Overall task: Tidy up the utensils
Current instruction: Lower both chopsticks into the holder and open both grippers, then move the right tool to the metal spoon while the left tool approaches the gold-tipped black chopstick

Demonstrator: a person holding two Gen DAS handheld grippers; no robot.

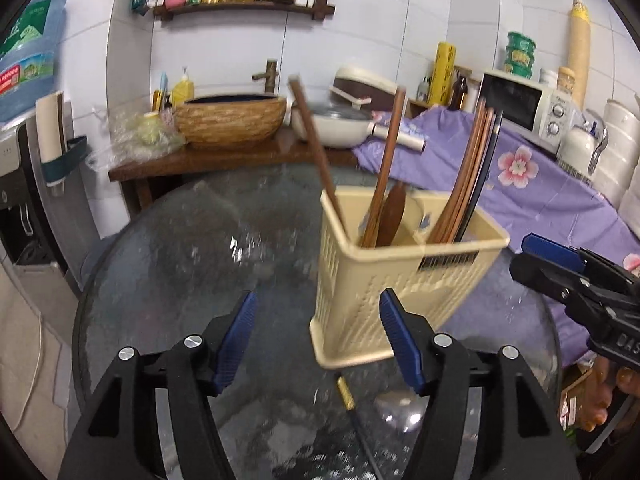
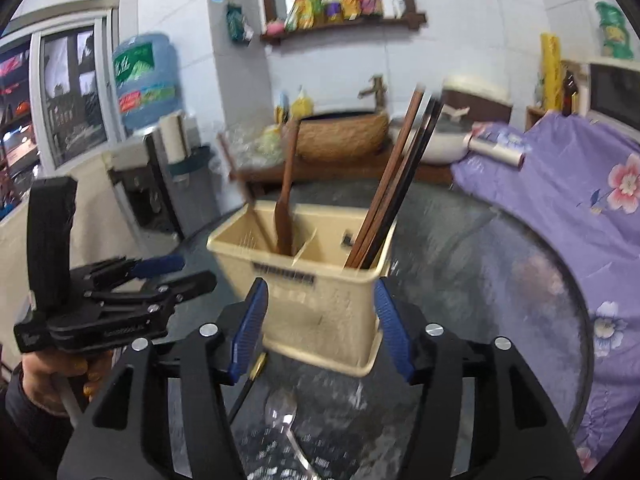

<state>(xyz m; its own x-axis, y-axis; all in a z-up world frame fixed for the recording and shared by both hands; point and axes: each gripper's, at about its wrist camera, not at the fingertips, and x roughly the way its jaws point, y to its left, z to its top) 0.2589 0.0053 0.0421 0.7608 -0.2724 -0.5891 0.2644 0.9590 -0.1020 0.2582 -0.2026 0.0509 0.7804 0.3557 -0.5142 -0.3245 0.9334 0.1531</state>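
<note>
Cream utensil basket (image 2: 320, 304) sits between our right gripper (image 2: 320, 328) pads, spread wide, not pressing. Our left gripper (image 1: 318, 340) gapes empty over the glass table (image 1: 180, 248).

Both wrist views show even, cool indoor light, fairly bright, with soft, faint shadows. The round glass table (image 1: 168, 264) carries scattered white glare specks, thickest near the cameras. Motion blur smears the cream utensil basket (image 2: 320, 304) and the far shelf (image 2: 340, 26), more strongly in the right wrist view. Fisheye distortion bends the wall tiles, and black vignetting fills the corners.
</note>
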